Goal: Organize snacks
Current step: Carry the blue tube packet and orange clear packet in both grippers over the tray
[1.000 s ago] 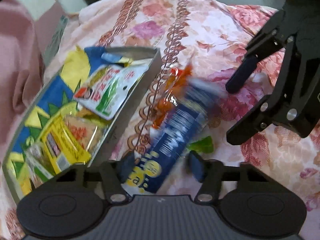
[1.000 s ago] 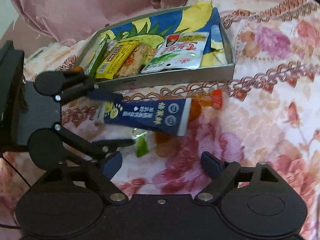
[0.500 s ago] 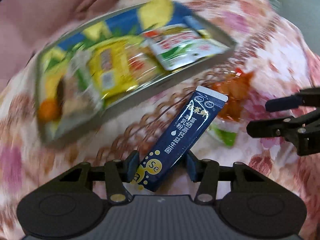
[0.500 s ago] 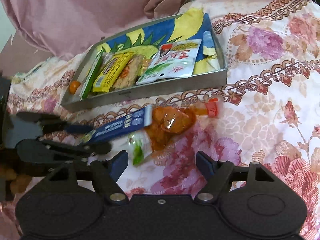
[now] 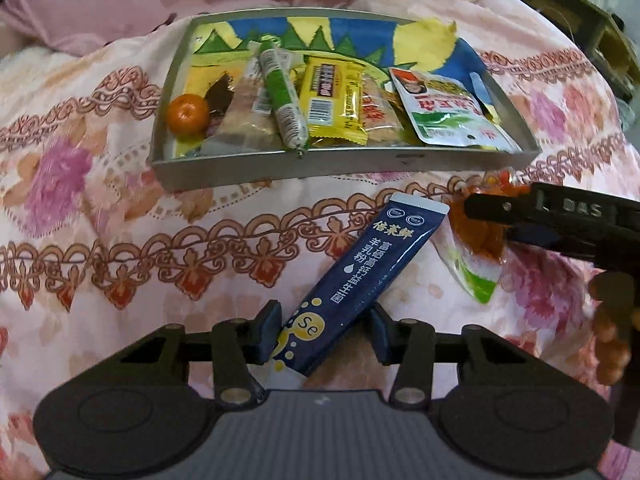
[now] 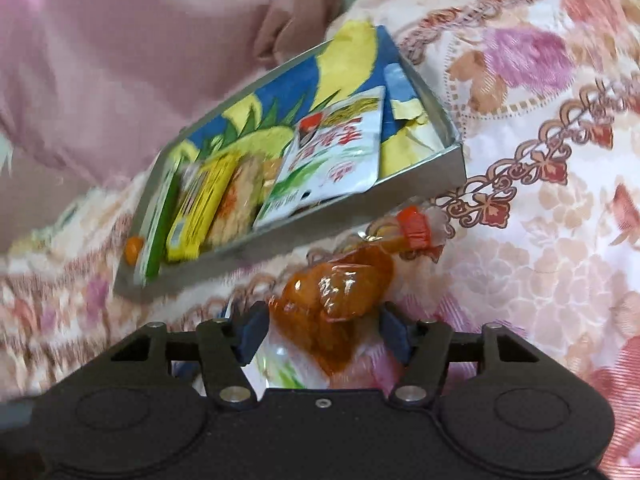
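A dark blue stick sachet (image 5: 372, 264) slants up from my left gripper (image 5: 324, 330), whose closing jaws press on its lower end. The metal tray (image 5: 280, 164) beyond it holds a mandarin (image 5: 188, 114), a green sausage stick (image 5: 282, 96), a yellow bar (image 5: 332, 100) and a white-green pouch (image 5: 448, 116). An orange snack pack (image 6: 340, 292) with a red end lies on the cloth just in front of the tray (image 6: 360, 216). My right gripper (image 6: 322, 330) straddles it with its jaws closing, and the pads are not clearly pressing.
A floral bedspread (image 5: 120, 240) covers the surface. A green-white wrapper (image 5: 478, 280) lies under the orange pack (image 5: 480, 236). Pink fabric (image 5: 120, 0) is bunched behind the tray. A cardboard box (image 5: 580, 20) stands at the far right. A hand (image 5: 612, 320) shows at the right edge.
The left gripper rolled with the blue sachet still in it, so the tray now lies level across its view. The right gripper dropped onto the orange pack and its jaws narrowed.
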A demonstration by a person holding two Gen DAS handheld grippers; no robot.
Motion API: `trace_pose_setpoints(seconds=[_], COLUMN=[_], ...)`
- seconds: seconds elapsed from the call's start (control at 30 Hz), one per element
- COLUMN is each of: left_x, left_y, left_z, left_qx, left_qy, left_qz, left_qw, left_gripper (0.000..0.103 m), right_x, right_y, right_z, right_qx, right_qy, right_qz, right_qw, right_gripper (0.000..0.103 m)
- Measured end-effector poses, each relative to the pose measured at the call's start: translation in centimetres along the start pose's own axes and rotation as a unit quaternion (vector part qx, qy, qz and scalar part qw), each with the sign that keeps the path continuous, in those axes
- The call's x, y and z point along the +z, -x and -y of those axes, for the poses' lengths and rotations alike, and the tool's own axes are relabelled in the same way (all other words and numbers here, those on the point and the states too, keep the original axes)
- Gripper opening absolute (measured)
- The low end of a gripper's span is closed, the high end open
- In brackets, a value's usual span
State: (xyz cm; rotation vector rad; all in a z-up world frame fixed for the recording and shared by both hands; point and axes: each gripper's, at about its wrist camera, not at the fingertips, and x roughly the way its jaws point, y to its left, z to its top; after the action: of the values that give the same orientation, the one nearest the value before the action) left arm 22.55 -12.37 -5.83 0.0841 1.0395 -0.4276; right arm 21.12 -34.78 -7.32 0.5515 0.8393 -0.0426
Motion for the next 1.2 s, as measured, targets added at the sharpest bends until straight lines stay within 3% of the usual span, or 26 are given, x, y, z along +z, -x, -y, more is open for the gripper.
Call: trace_pose_setpoints(seconds=[0.43, 0.67, 1.0, 1.2], left_x=[-1.9, -3.0, -2.9, -1.8], left_y=[1.7, 2.6, 3.9, 4.0], left_z=[-1.5, -2.3, -2.0, -1.9], left_qx=[-0.062, -0.071, -0.119, -0.129], left_qy=[0.095, 0.124, 0.128, 0.135], left_qz=[-0.027, -0.025, 0.011, 0.037], left_qw=[0.9932, 0.9894, 0.9846, 0.9817], left_gripper=[0.045, 0.043, 0.038, 0.037], right_x=[-1.2, -2.5, -2.1, -1.2], right_y=[0.6, 2.9, 6.3, 6.7], right_z=[-2.2, -3.1, -3.4, -3.4], right_qx=[-0.034, -0.034, -0.023, -0.017], right_qy=[0.052, 0.072, 0.074, 0.073], right_qz=[0.002, -0.009, 0.035, 0.06], right_qw=[0.998, 0.997, 0.996, 0.995], right_gripper=[0.058, 0.058, 0.058, 0.058])
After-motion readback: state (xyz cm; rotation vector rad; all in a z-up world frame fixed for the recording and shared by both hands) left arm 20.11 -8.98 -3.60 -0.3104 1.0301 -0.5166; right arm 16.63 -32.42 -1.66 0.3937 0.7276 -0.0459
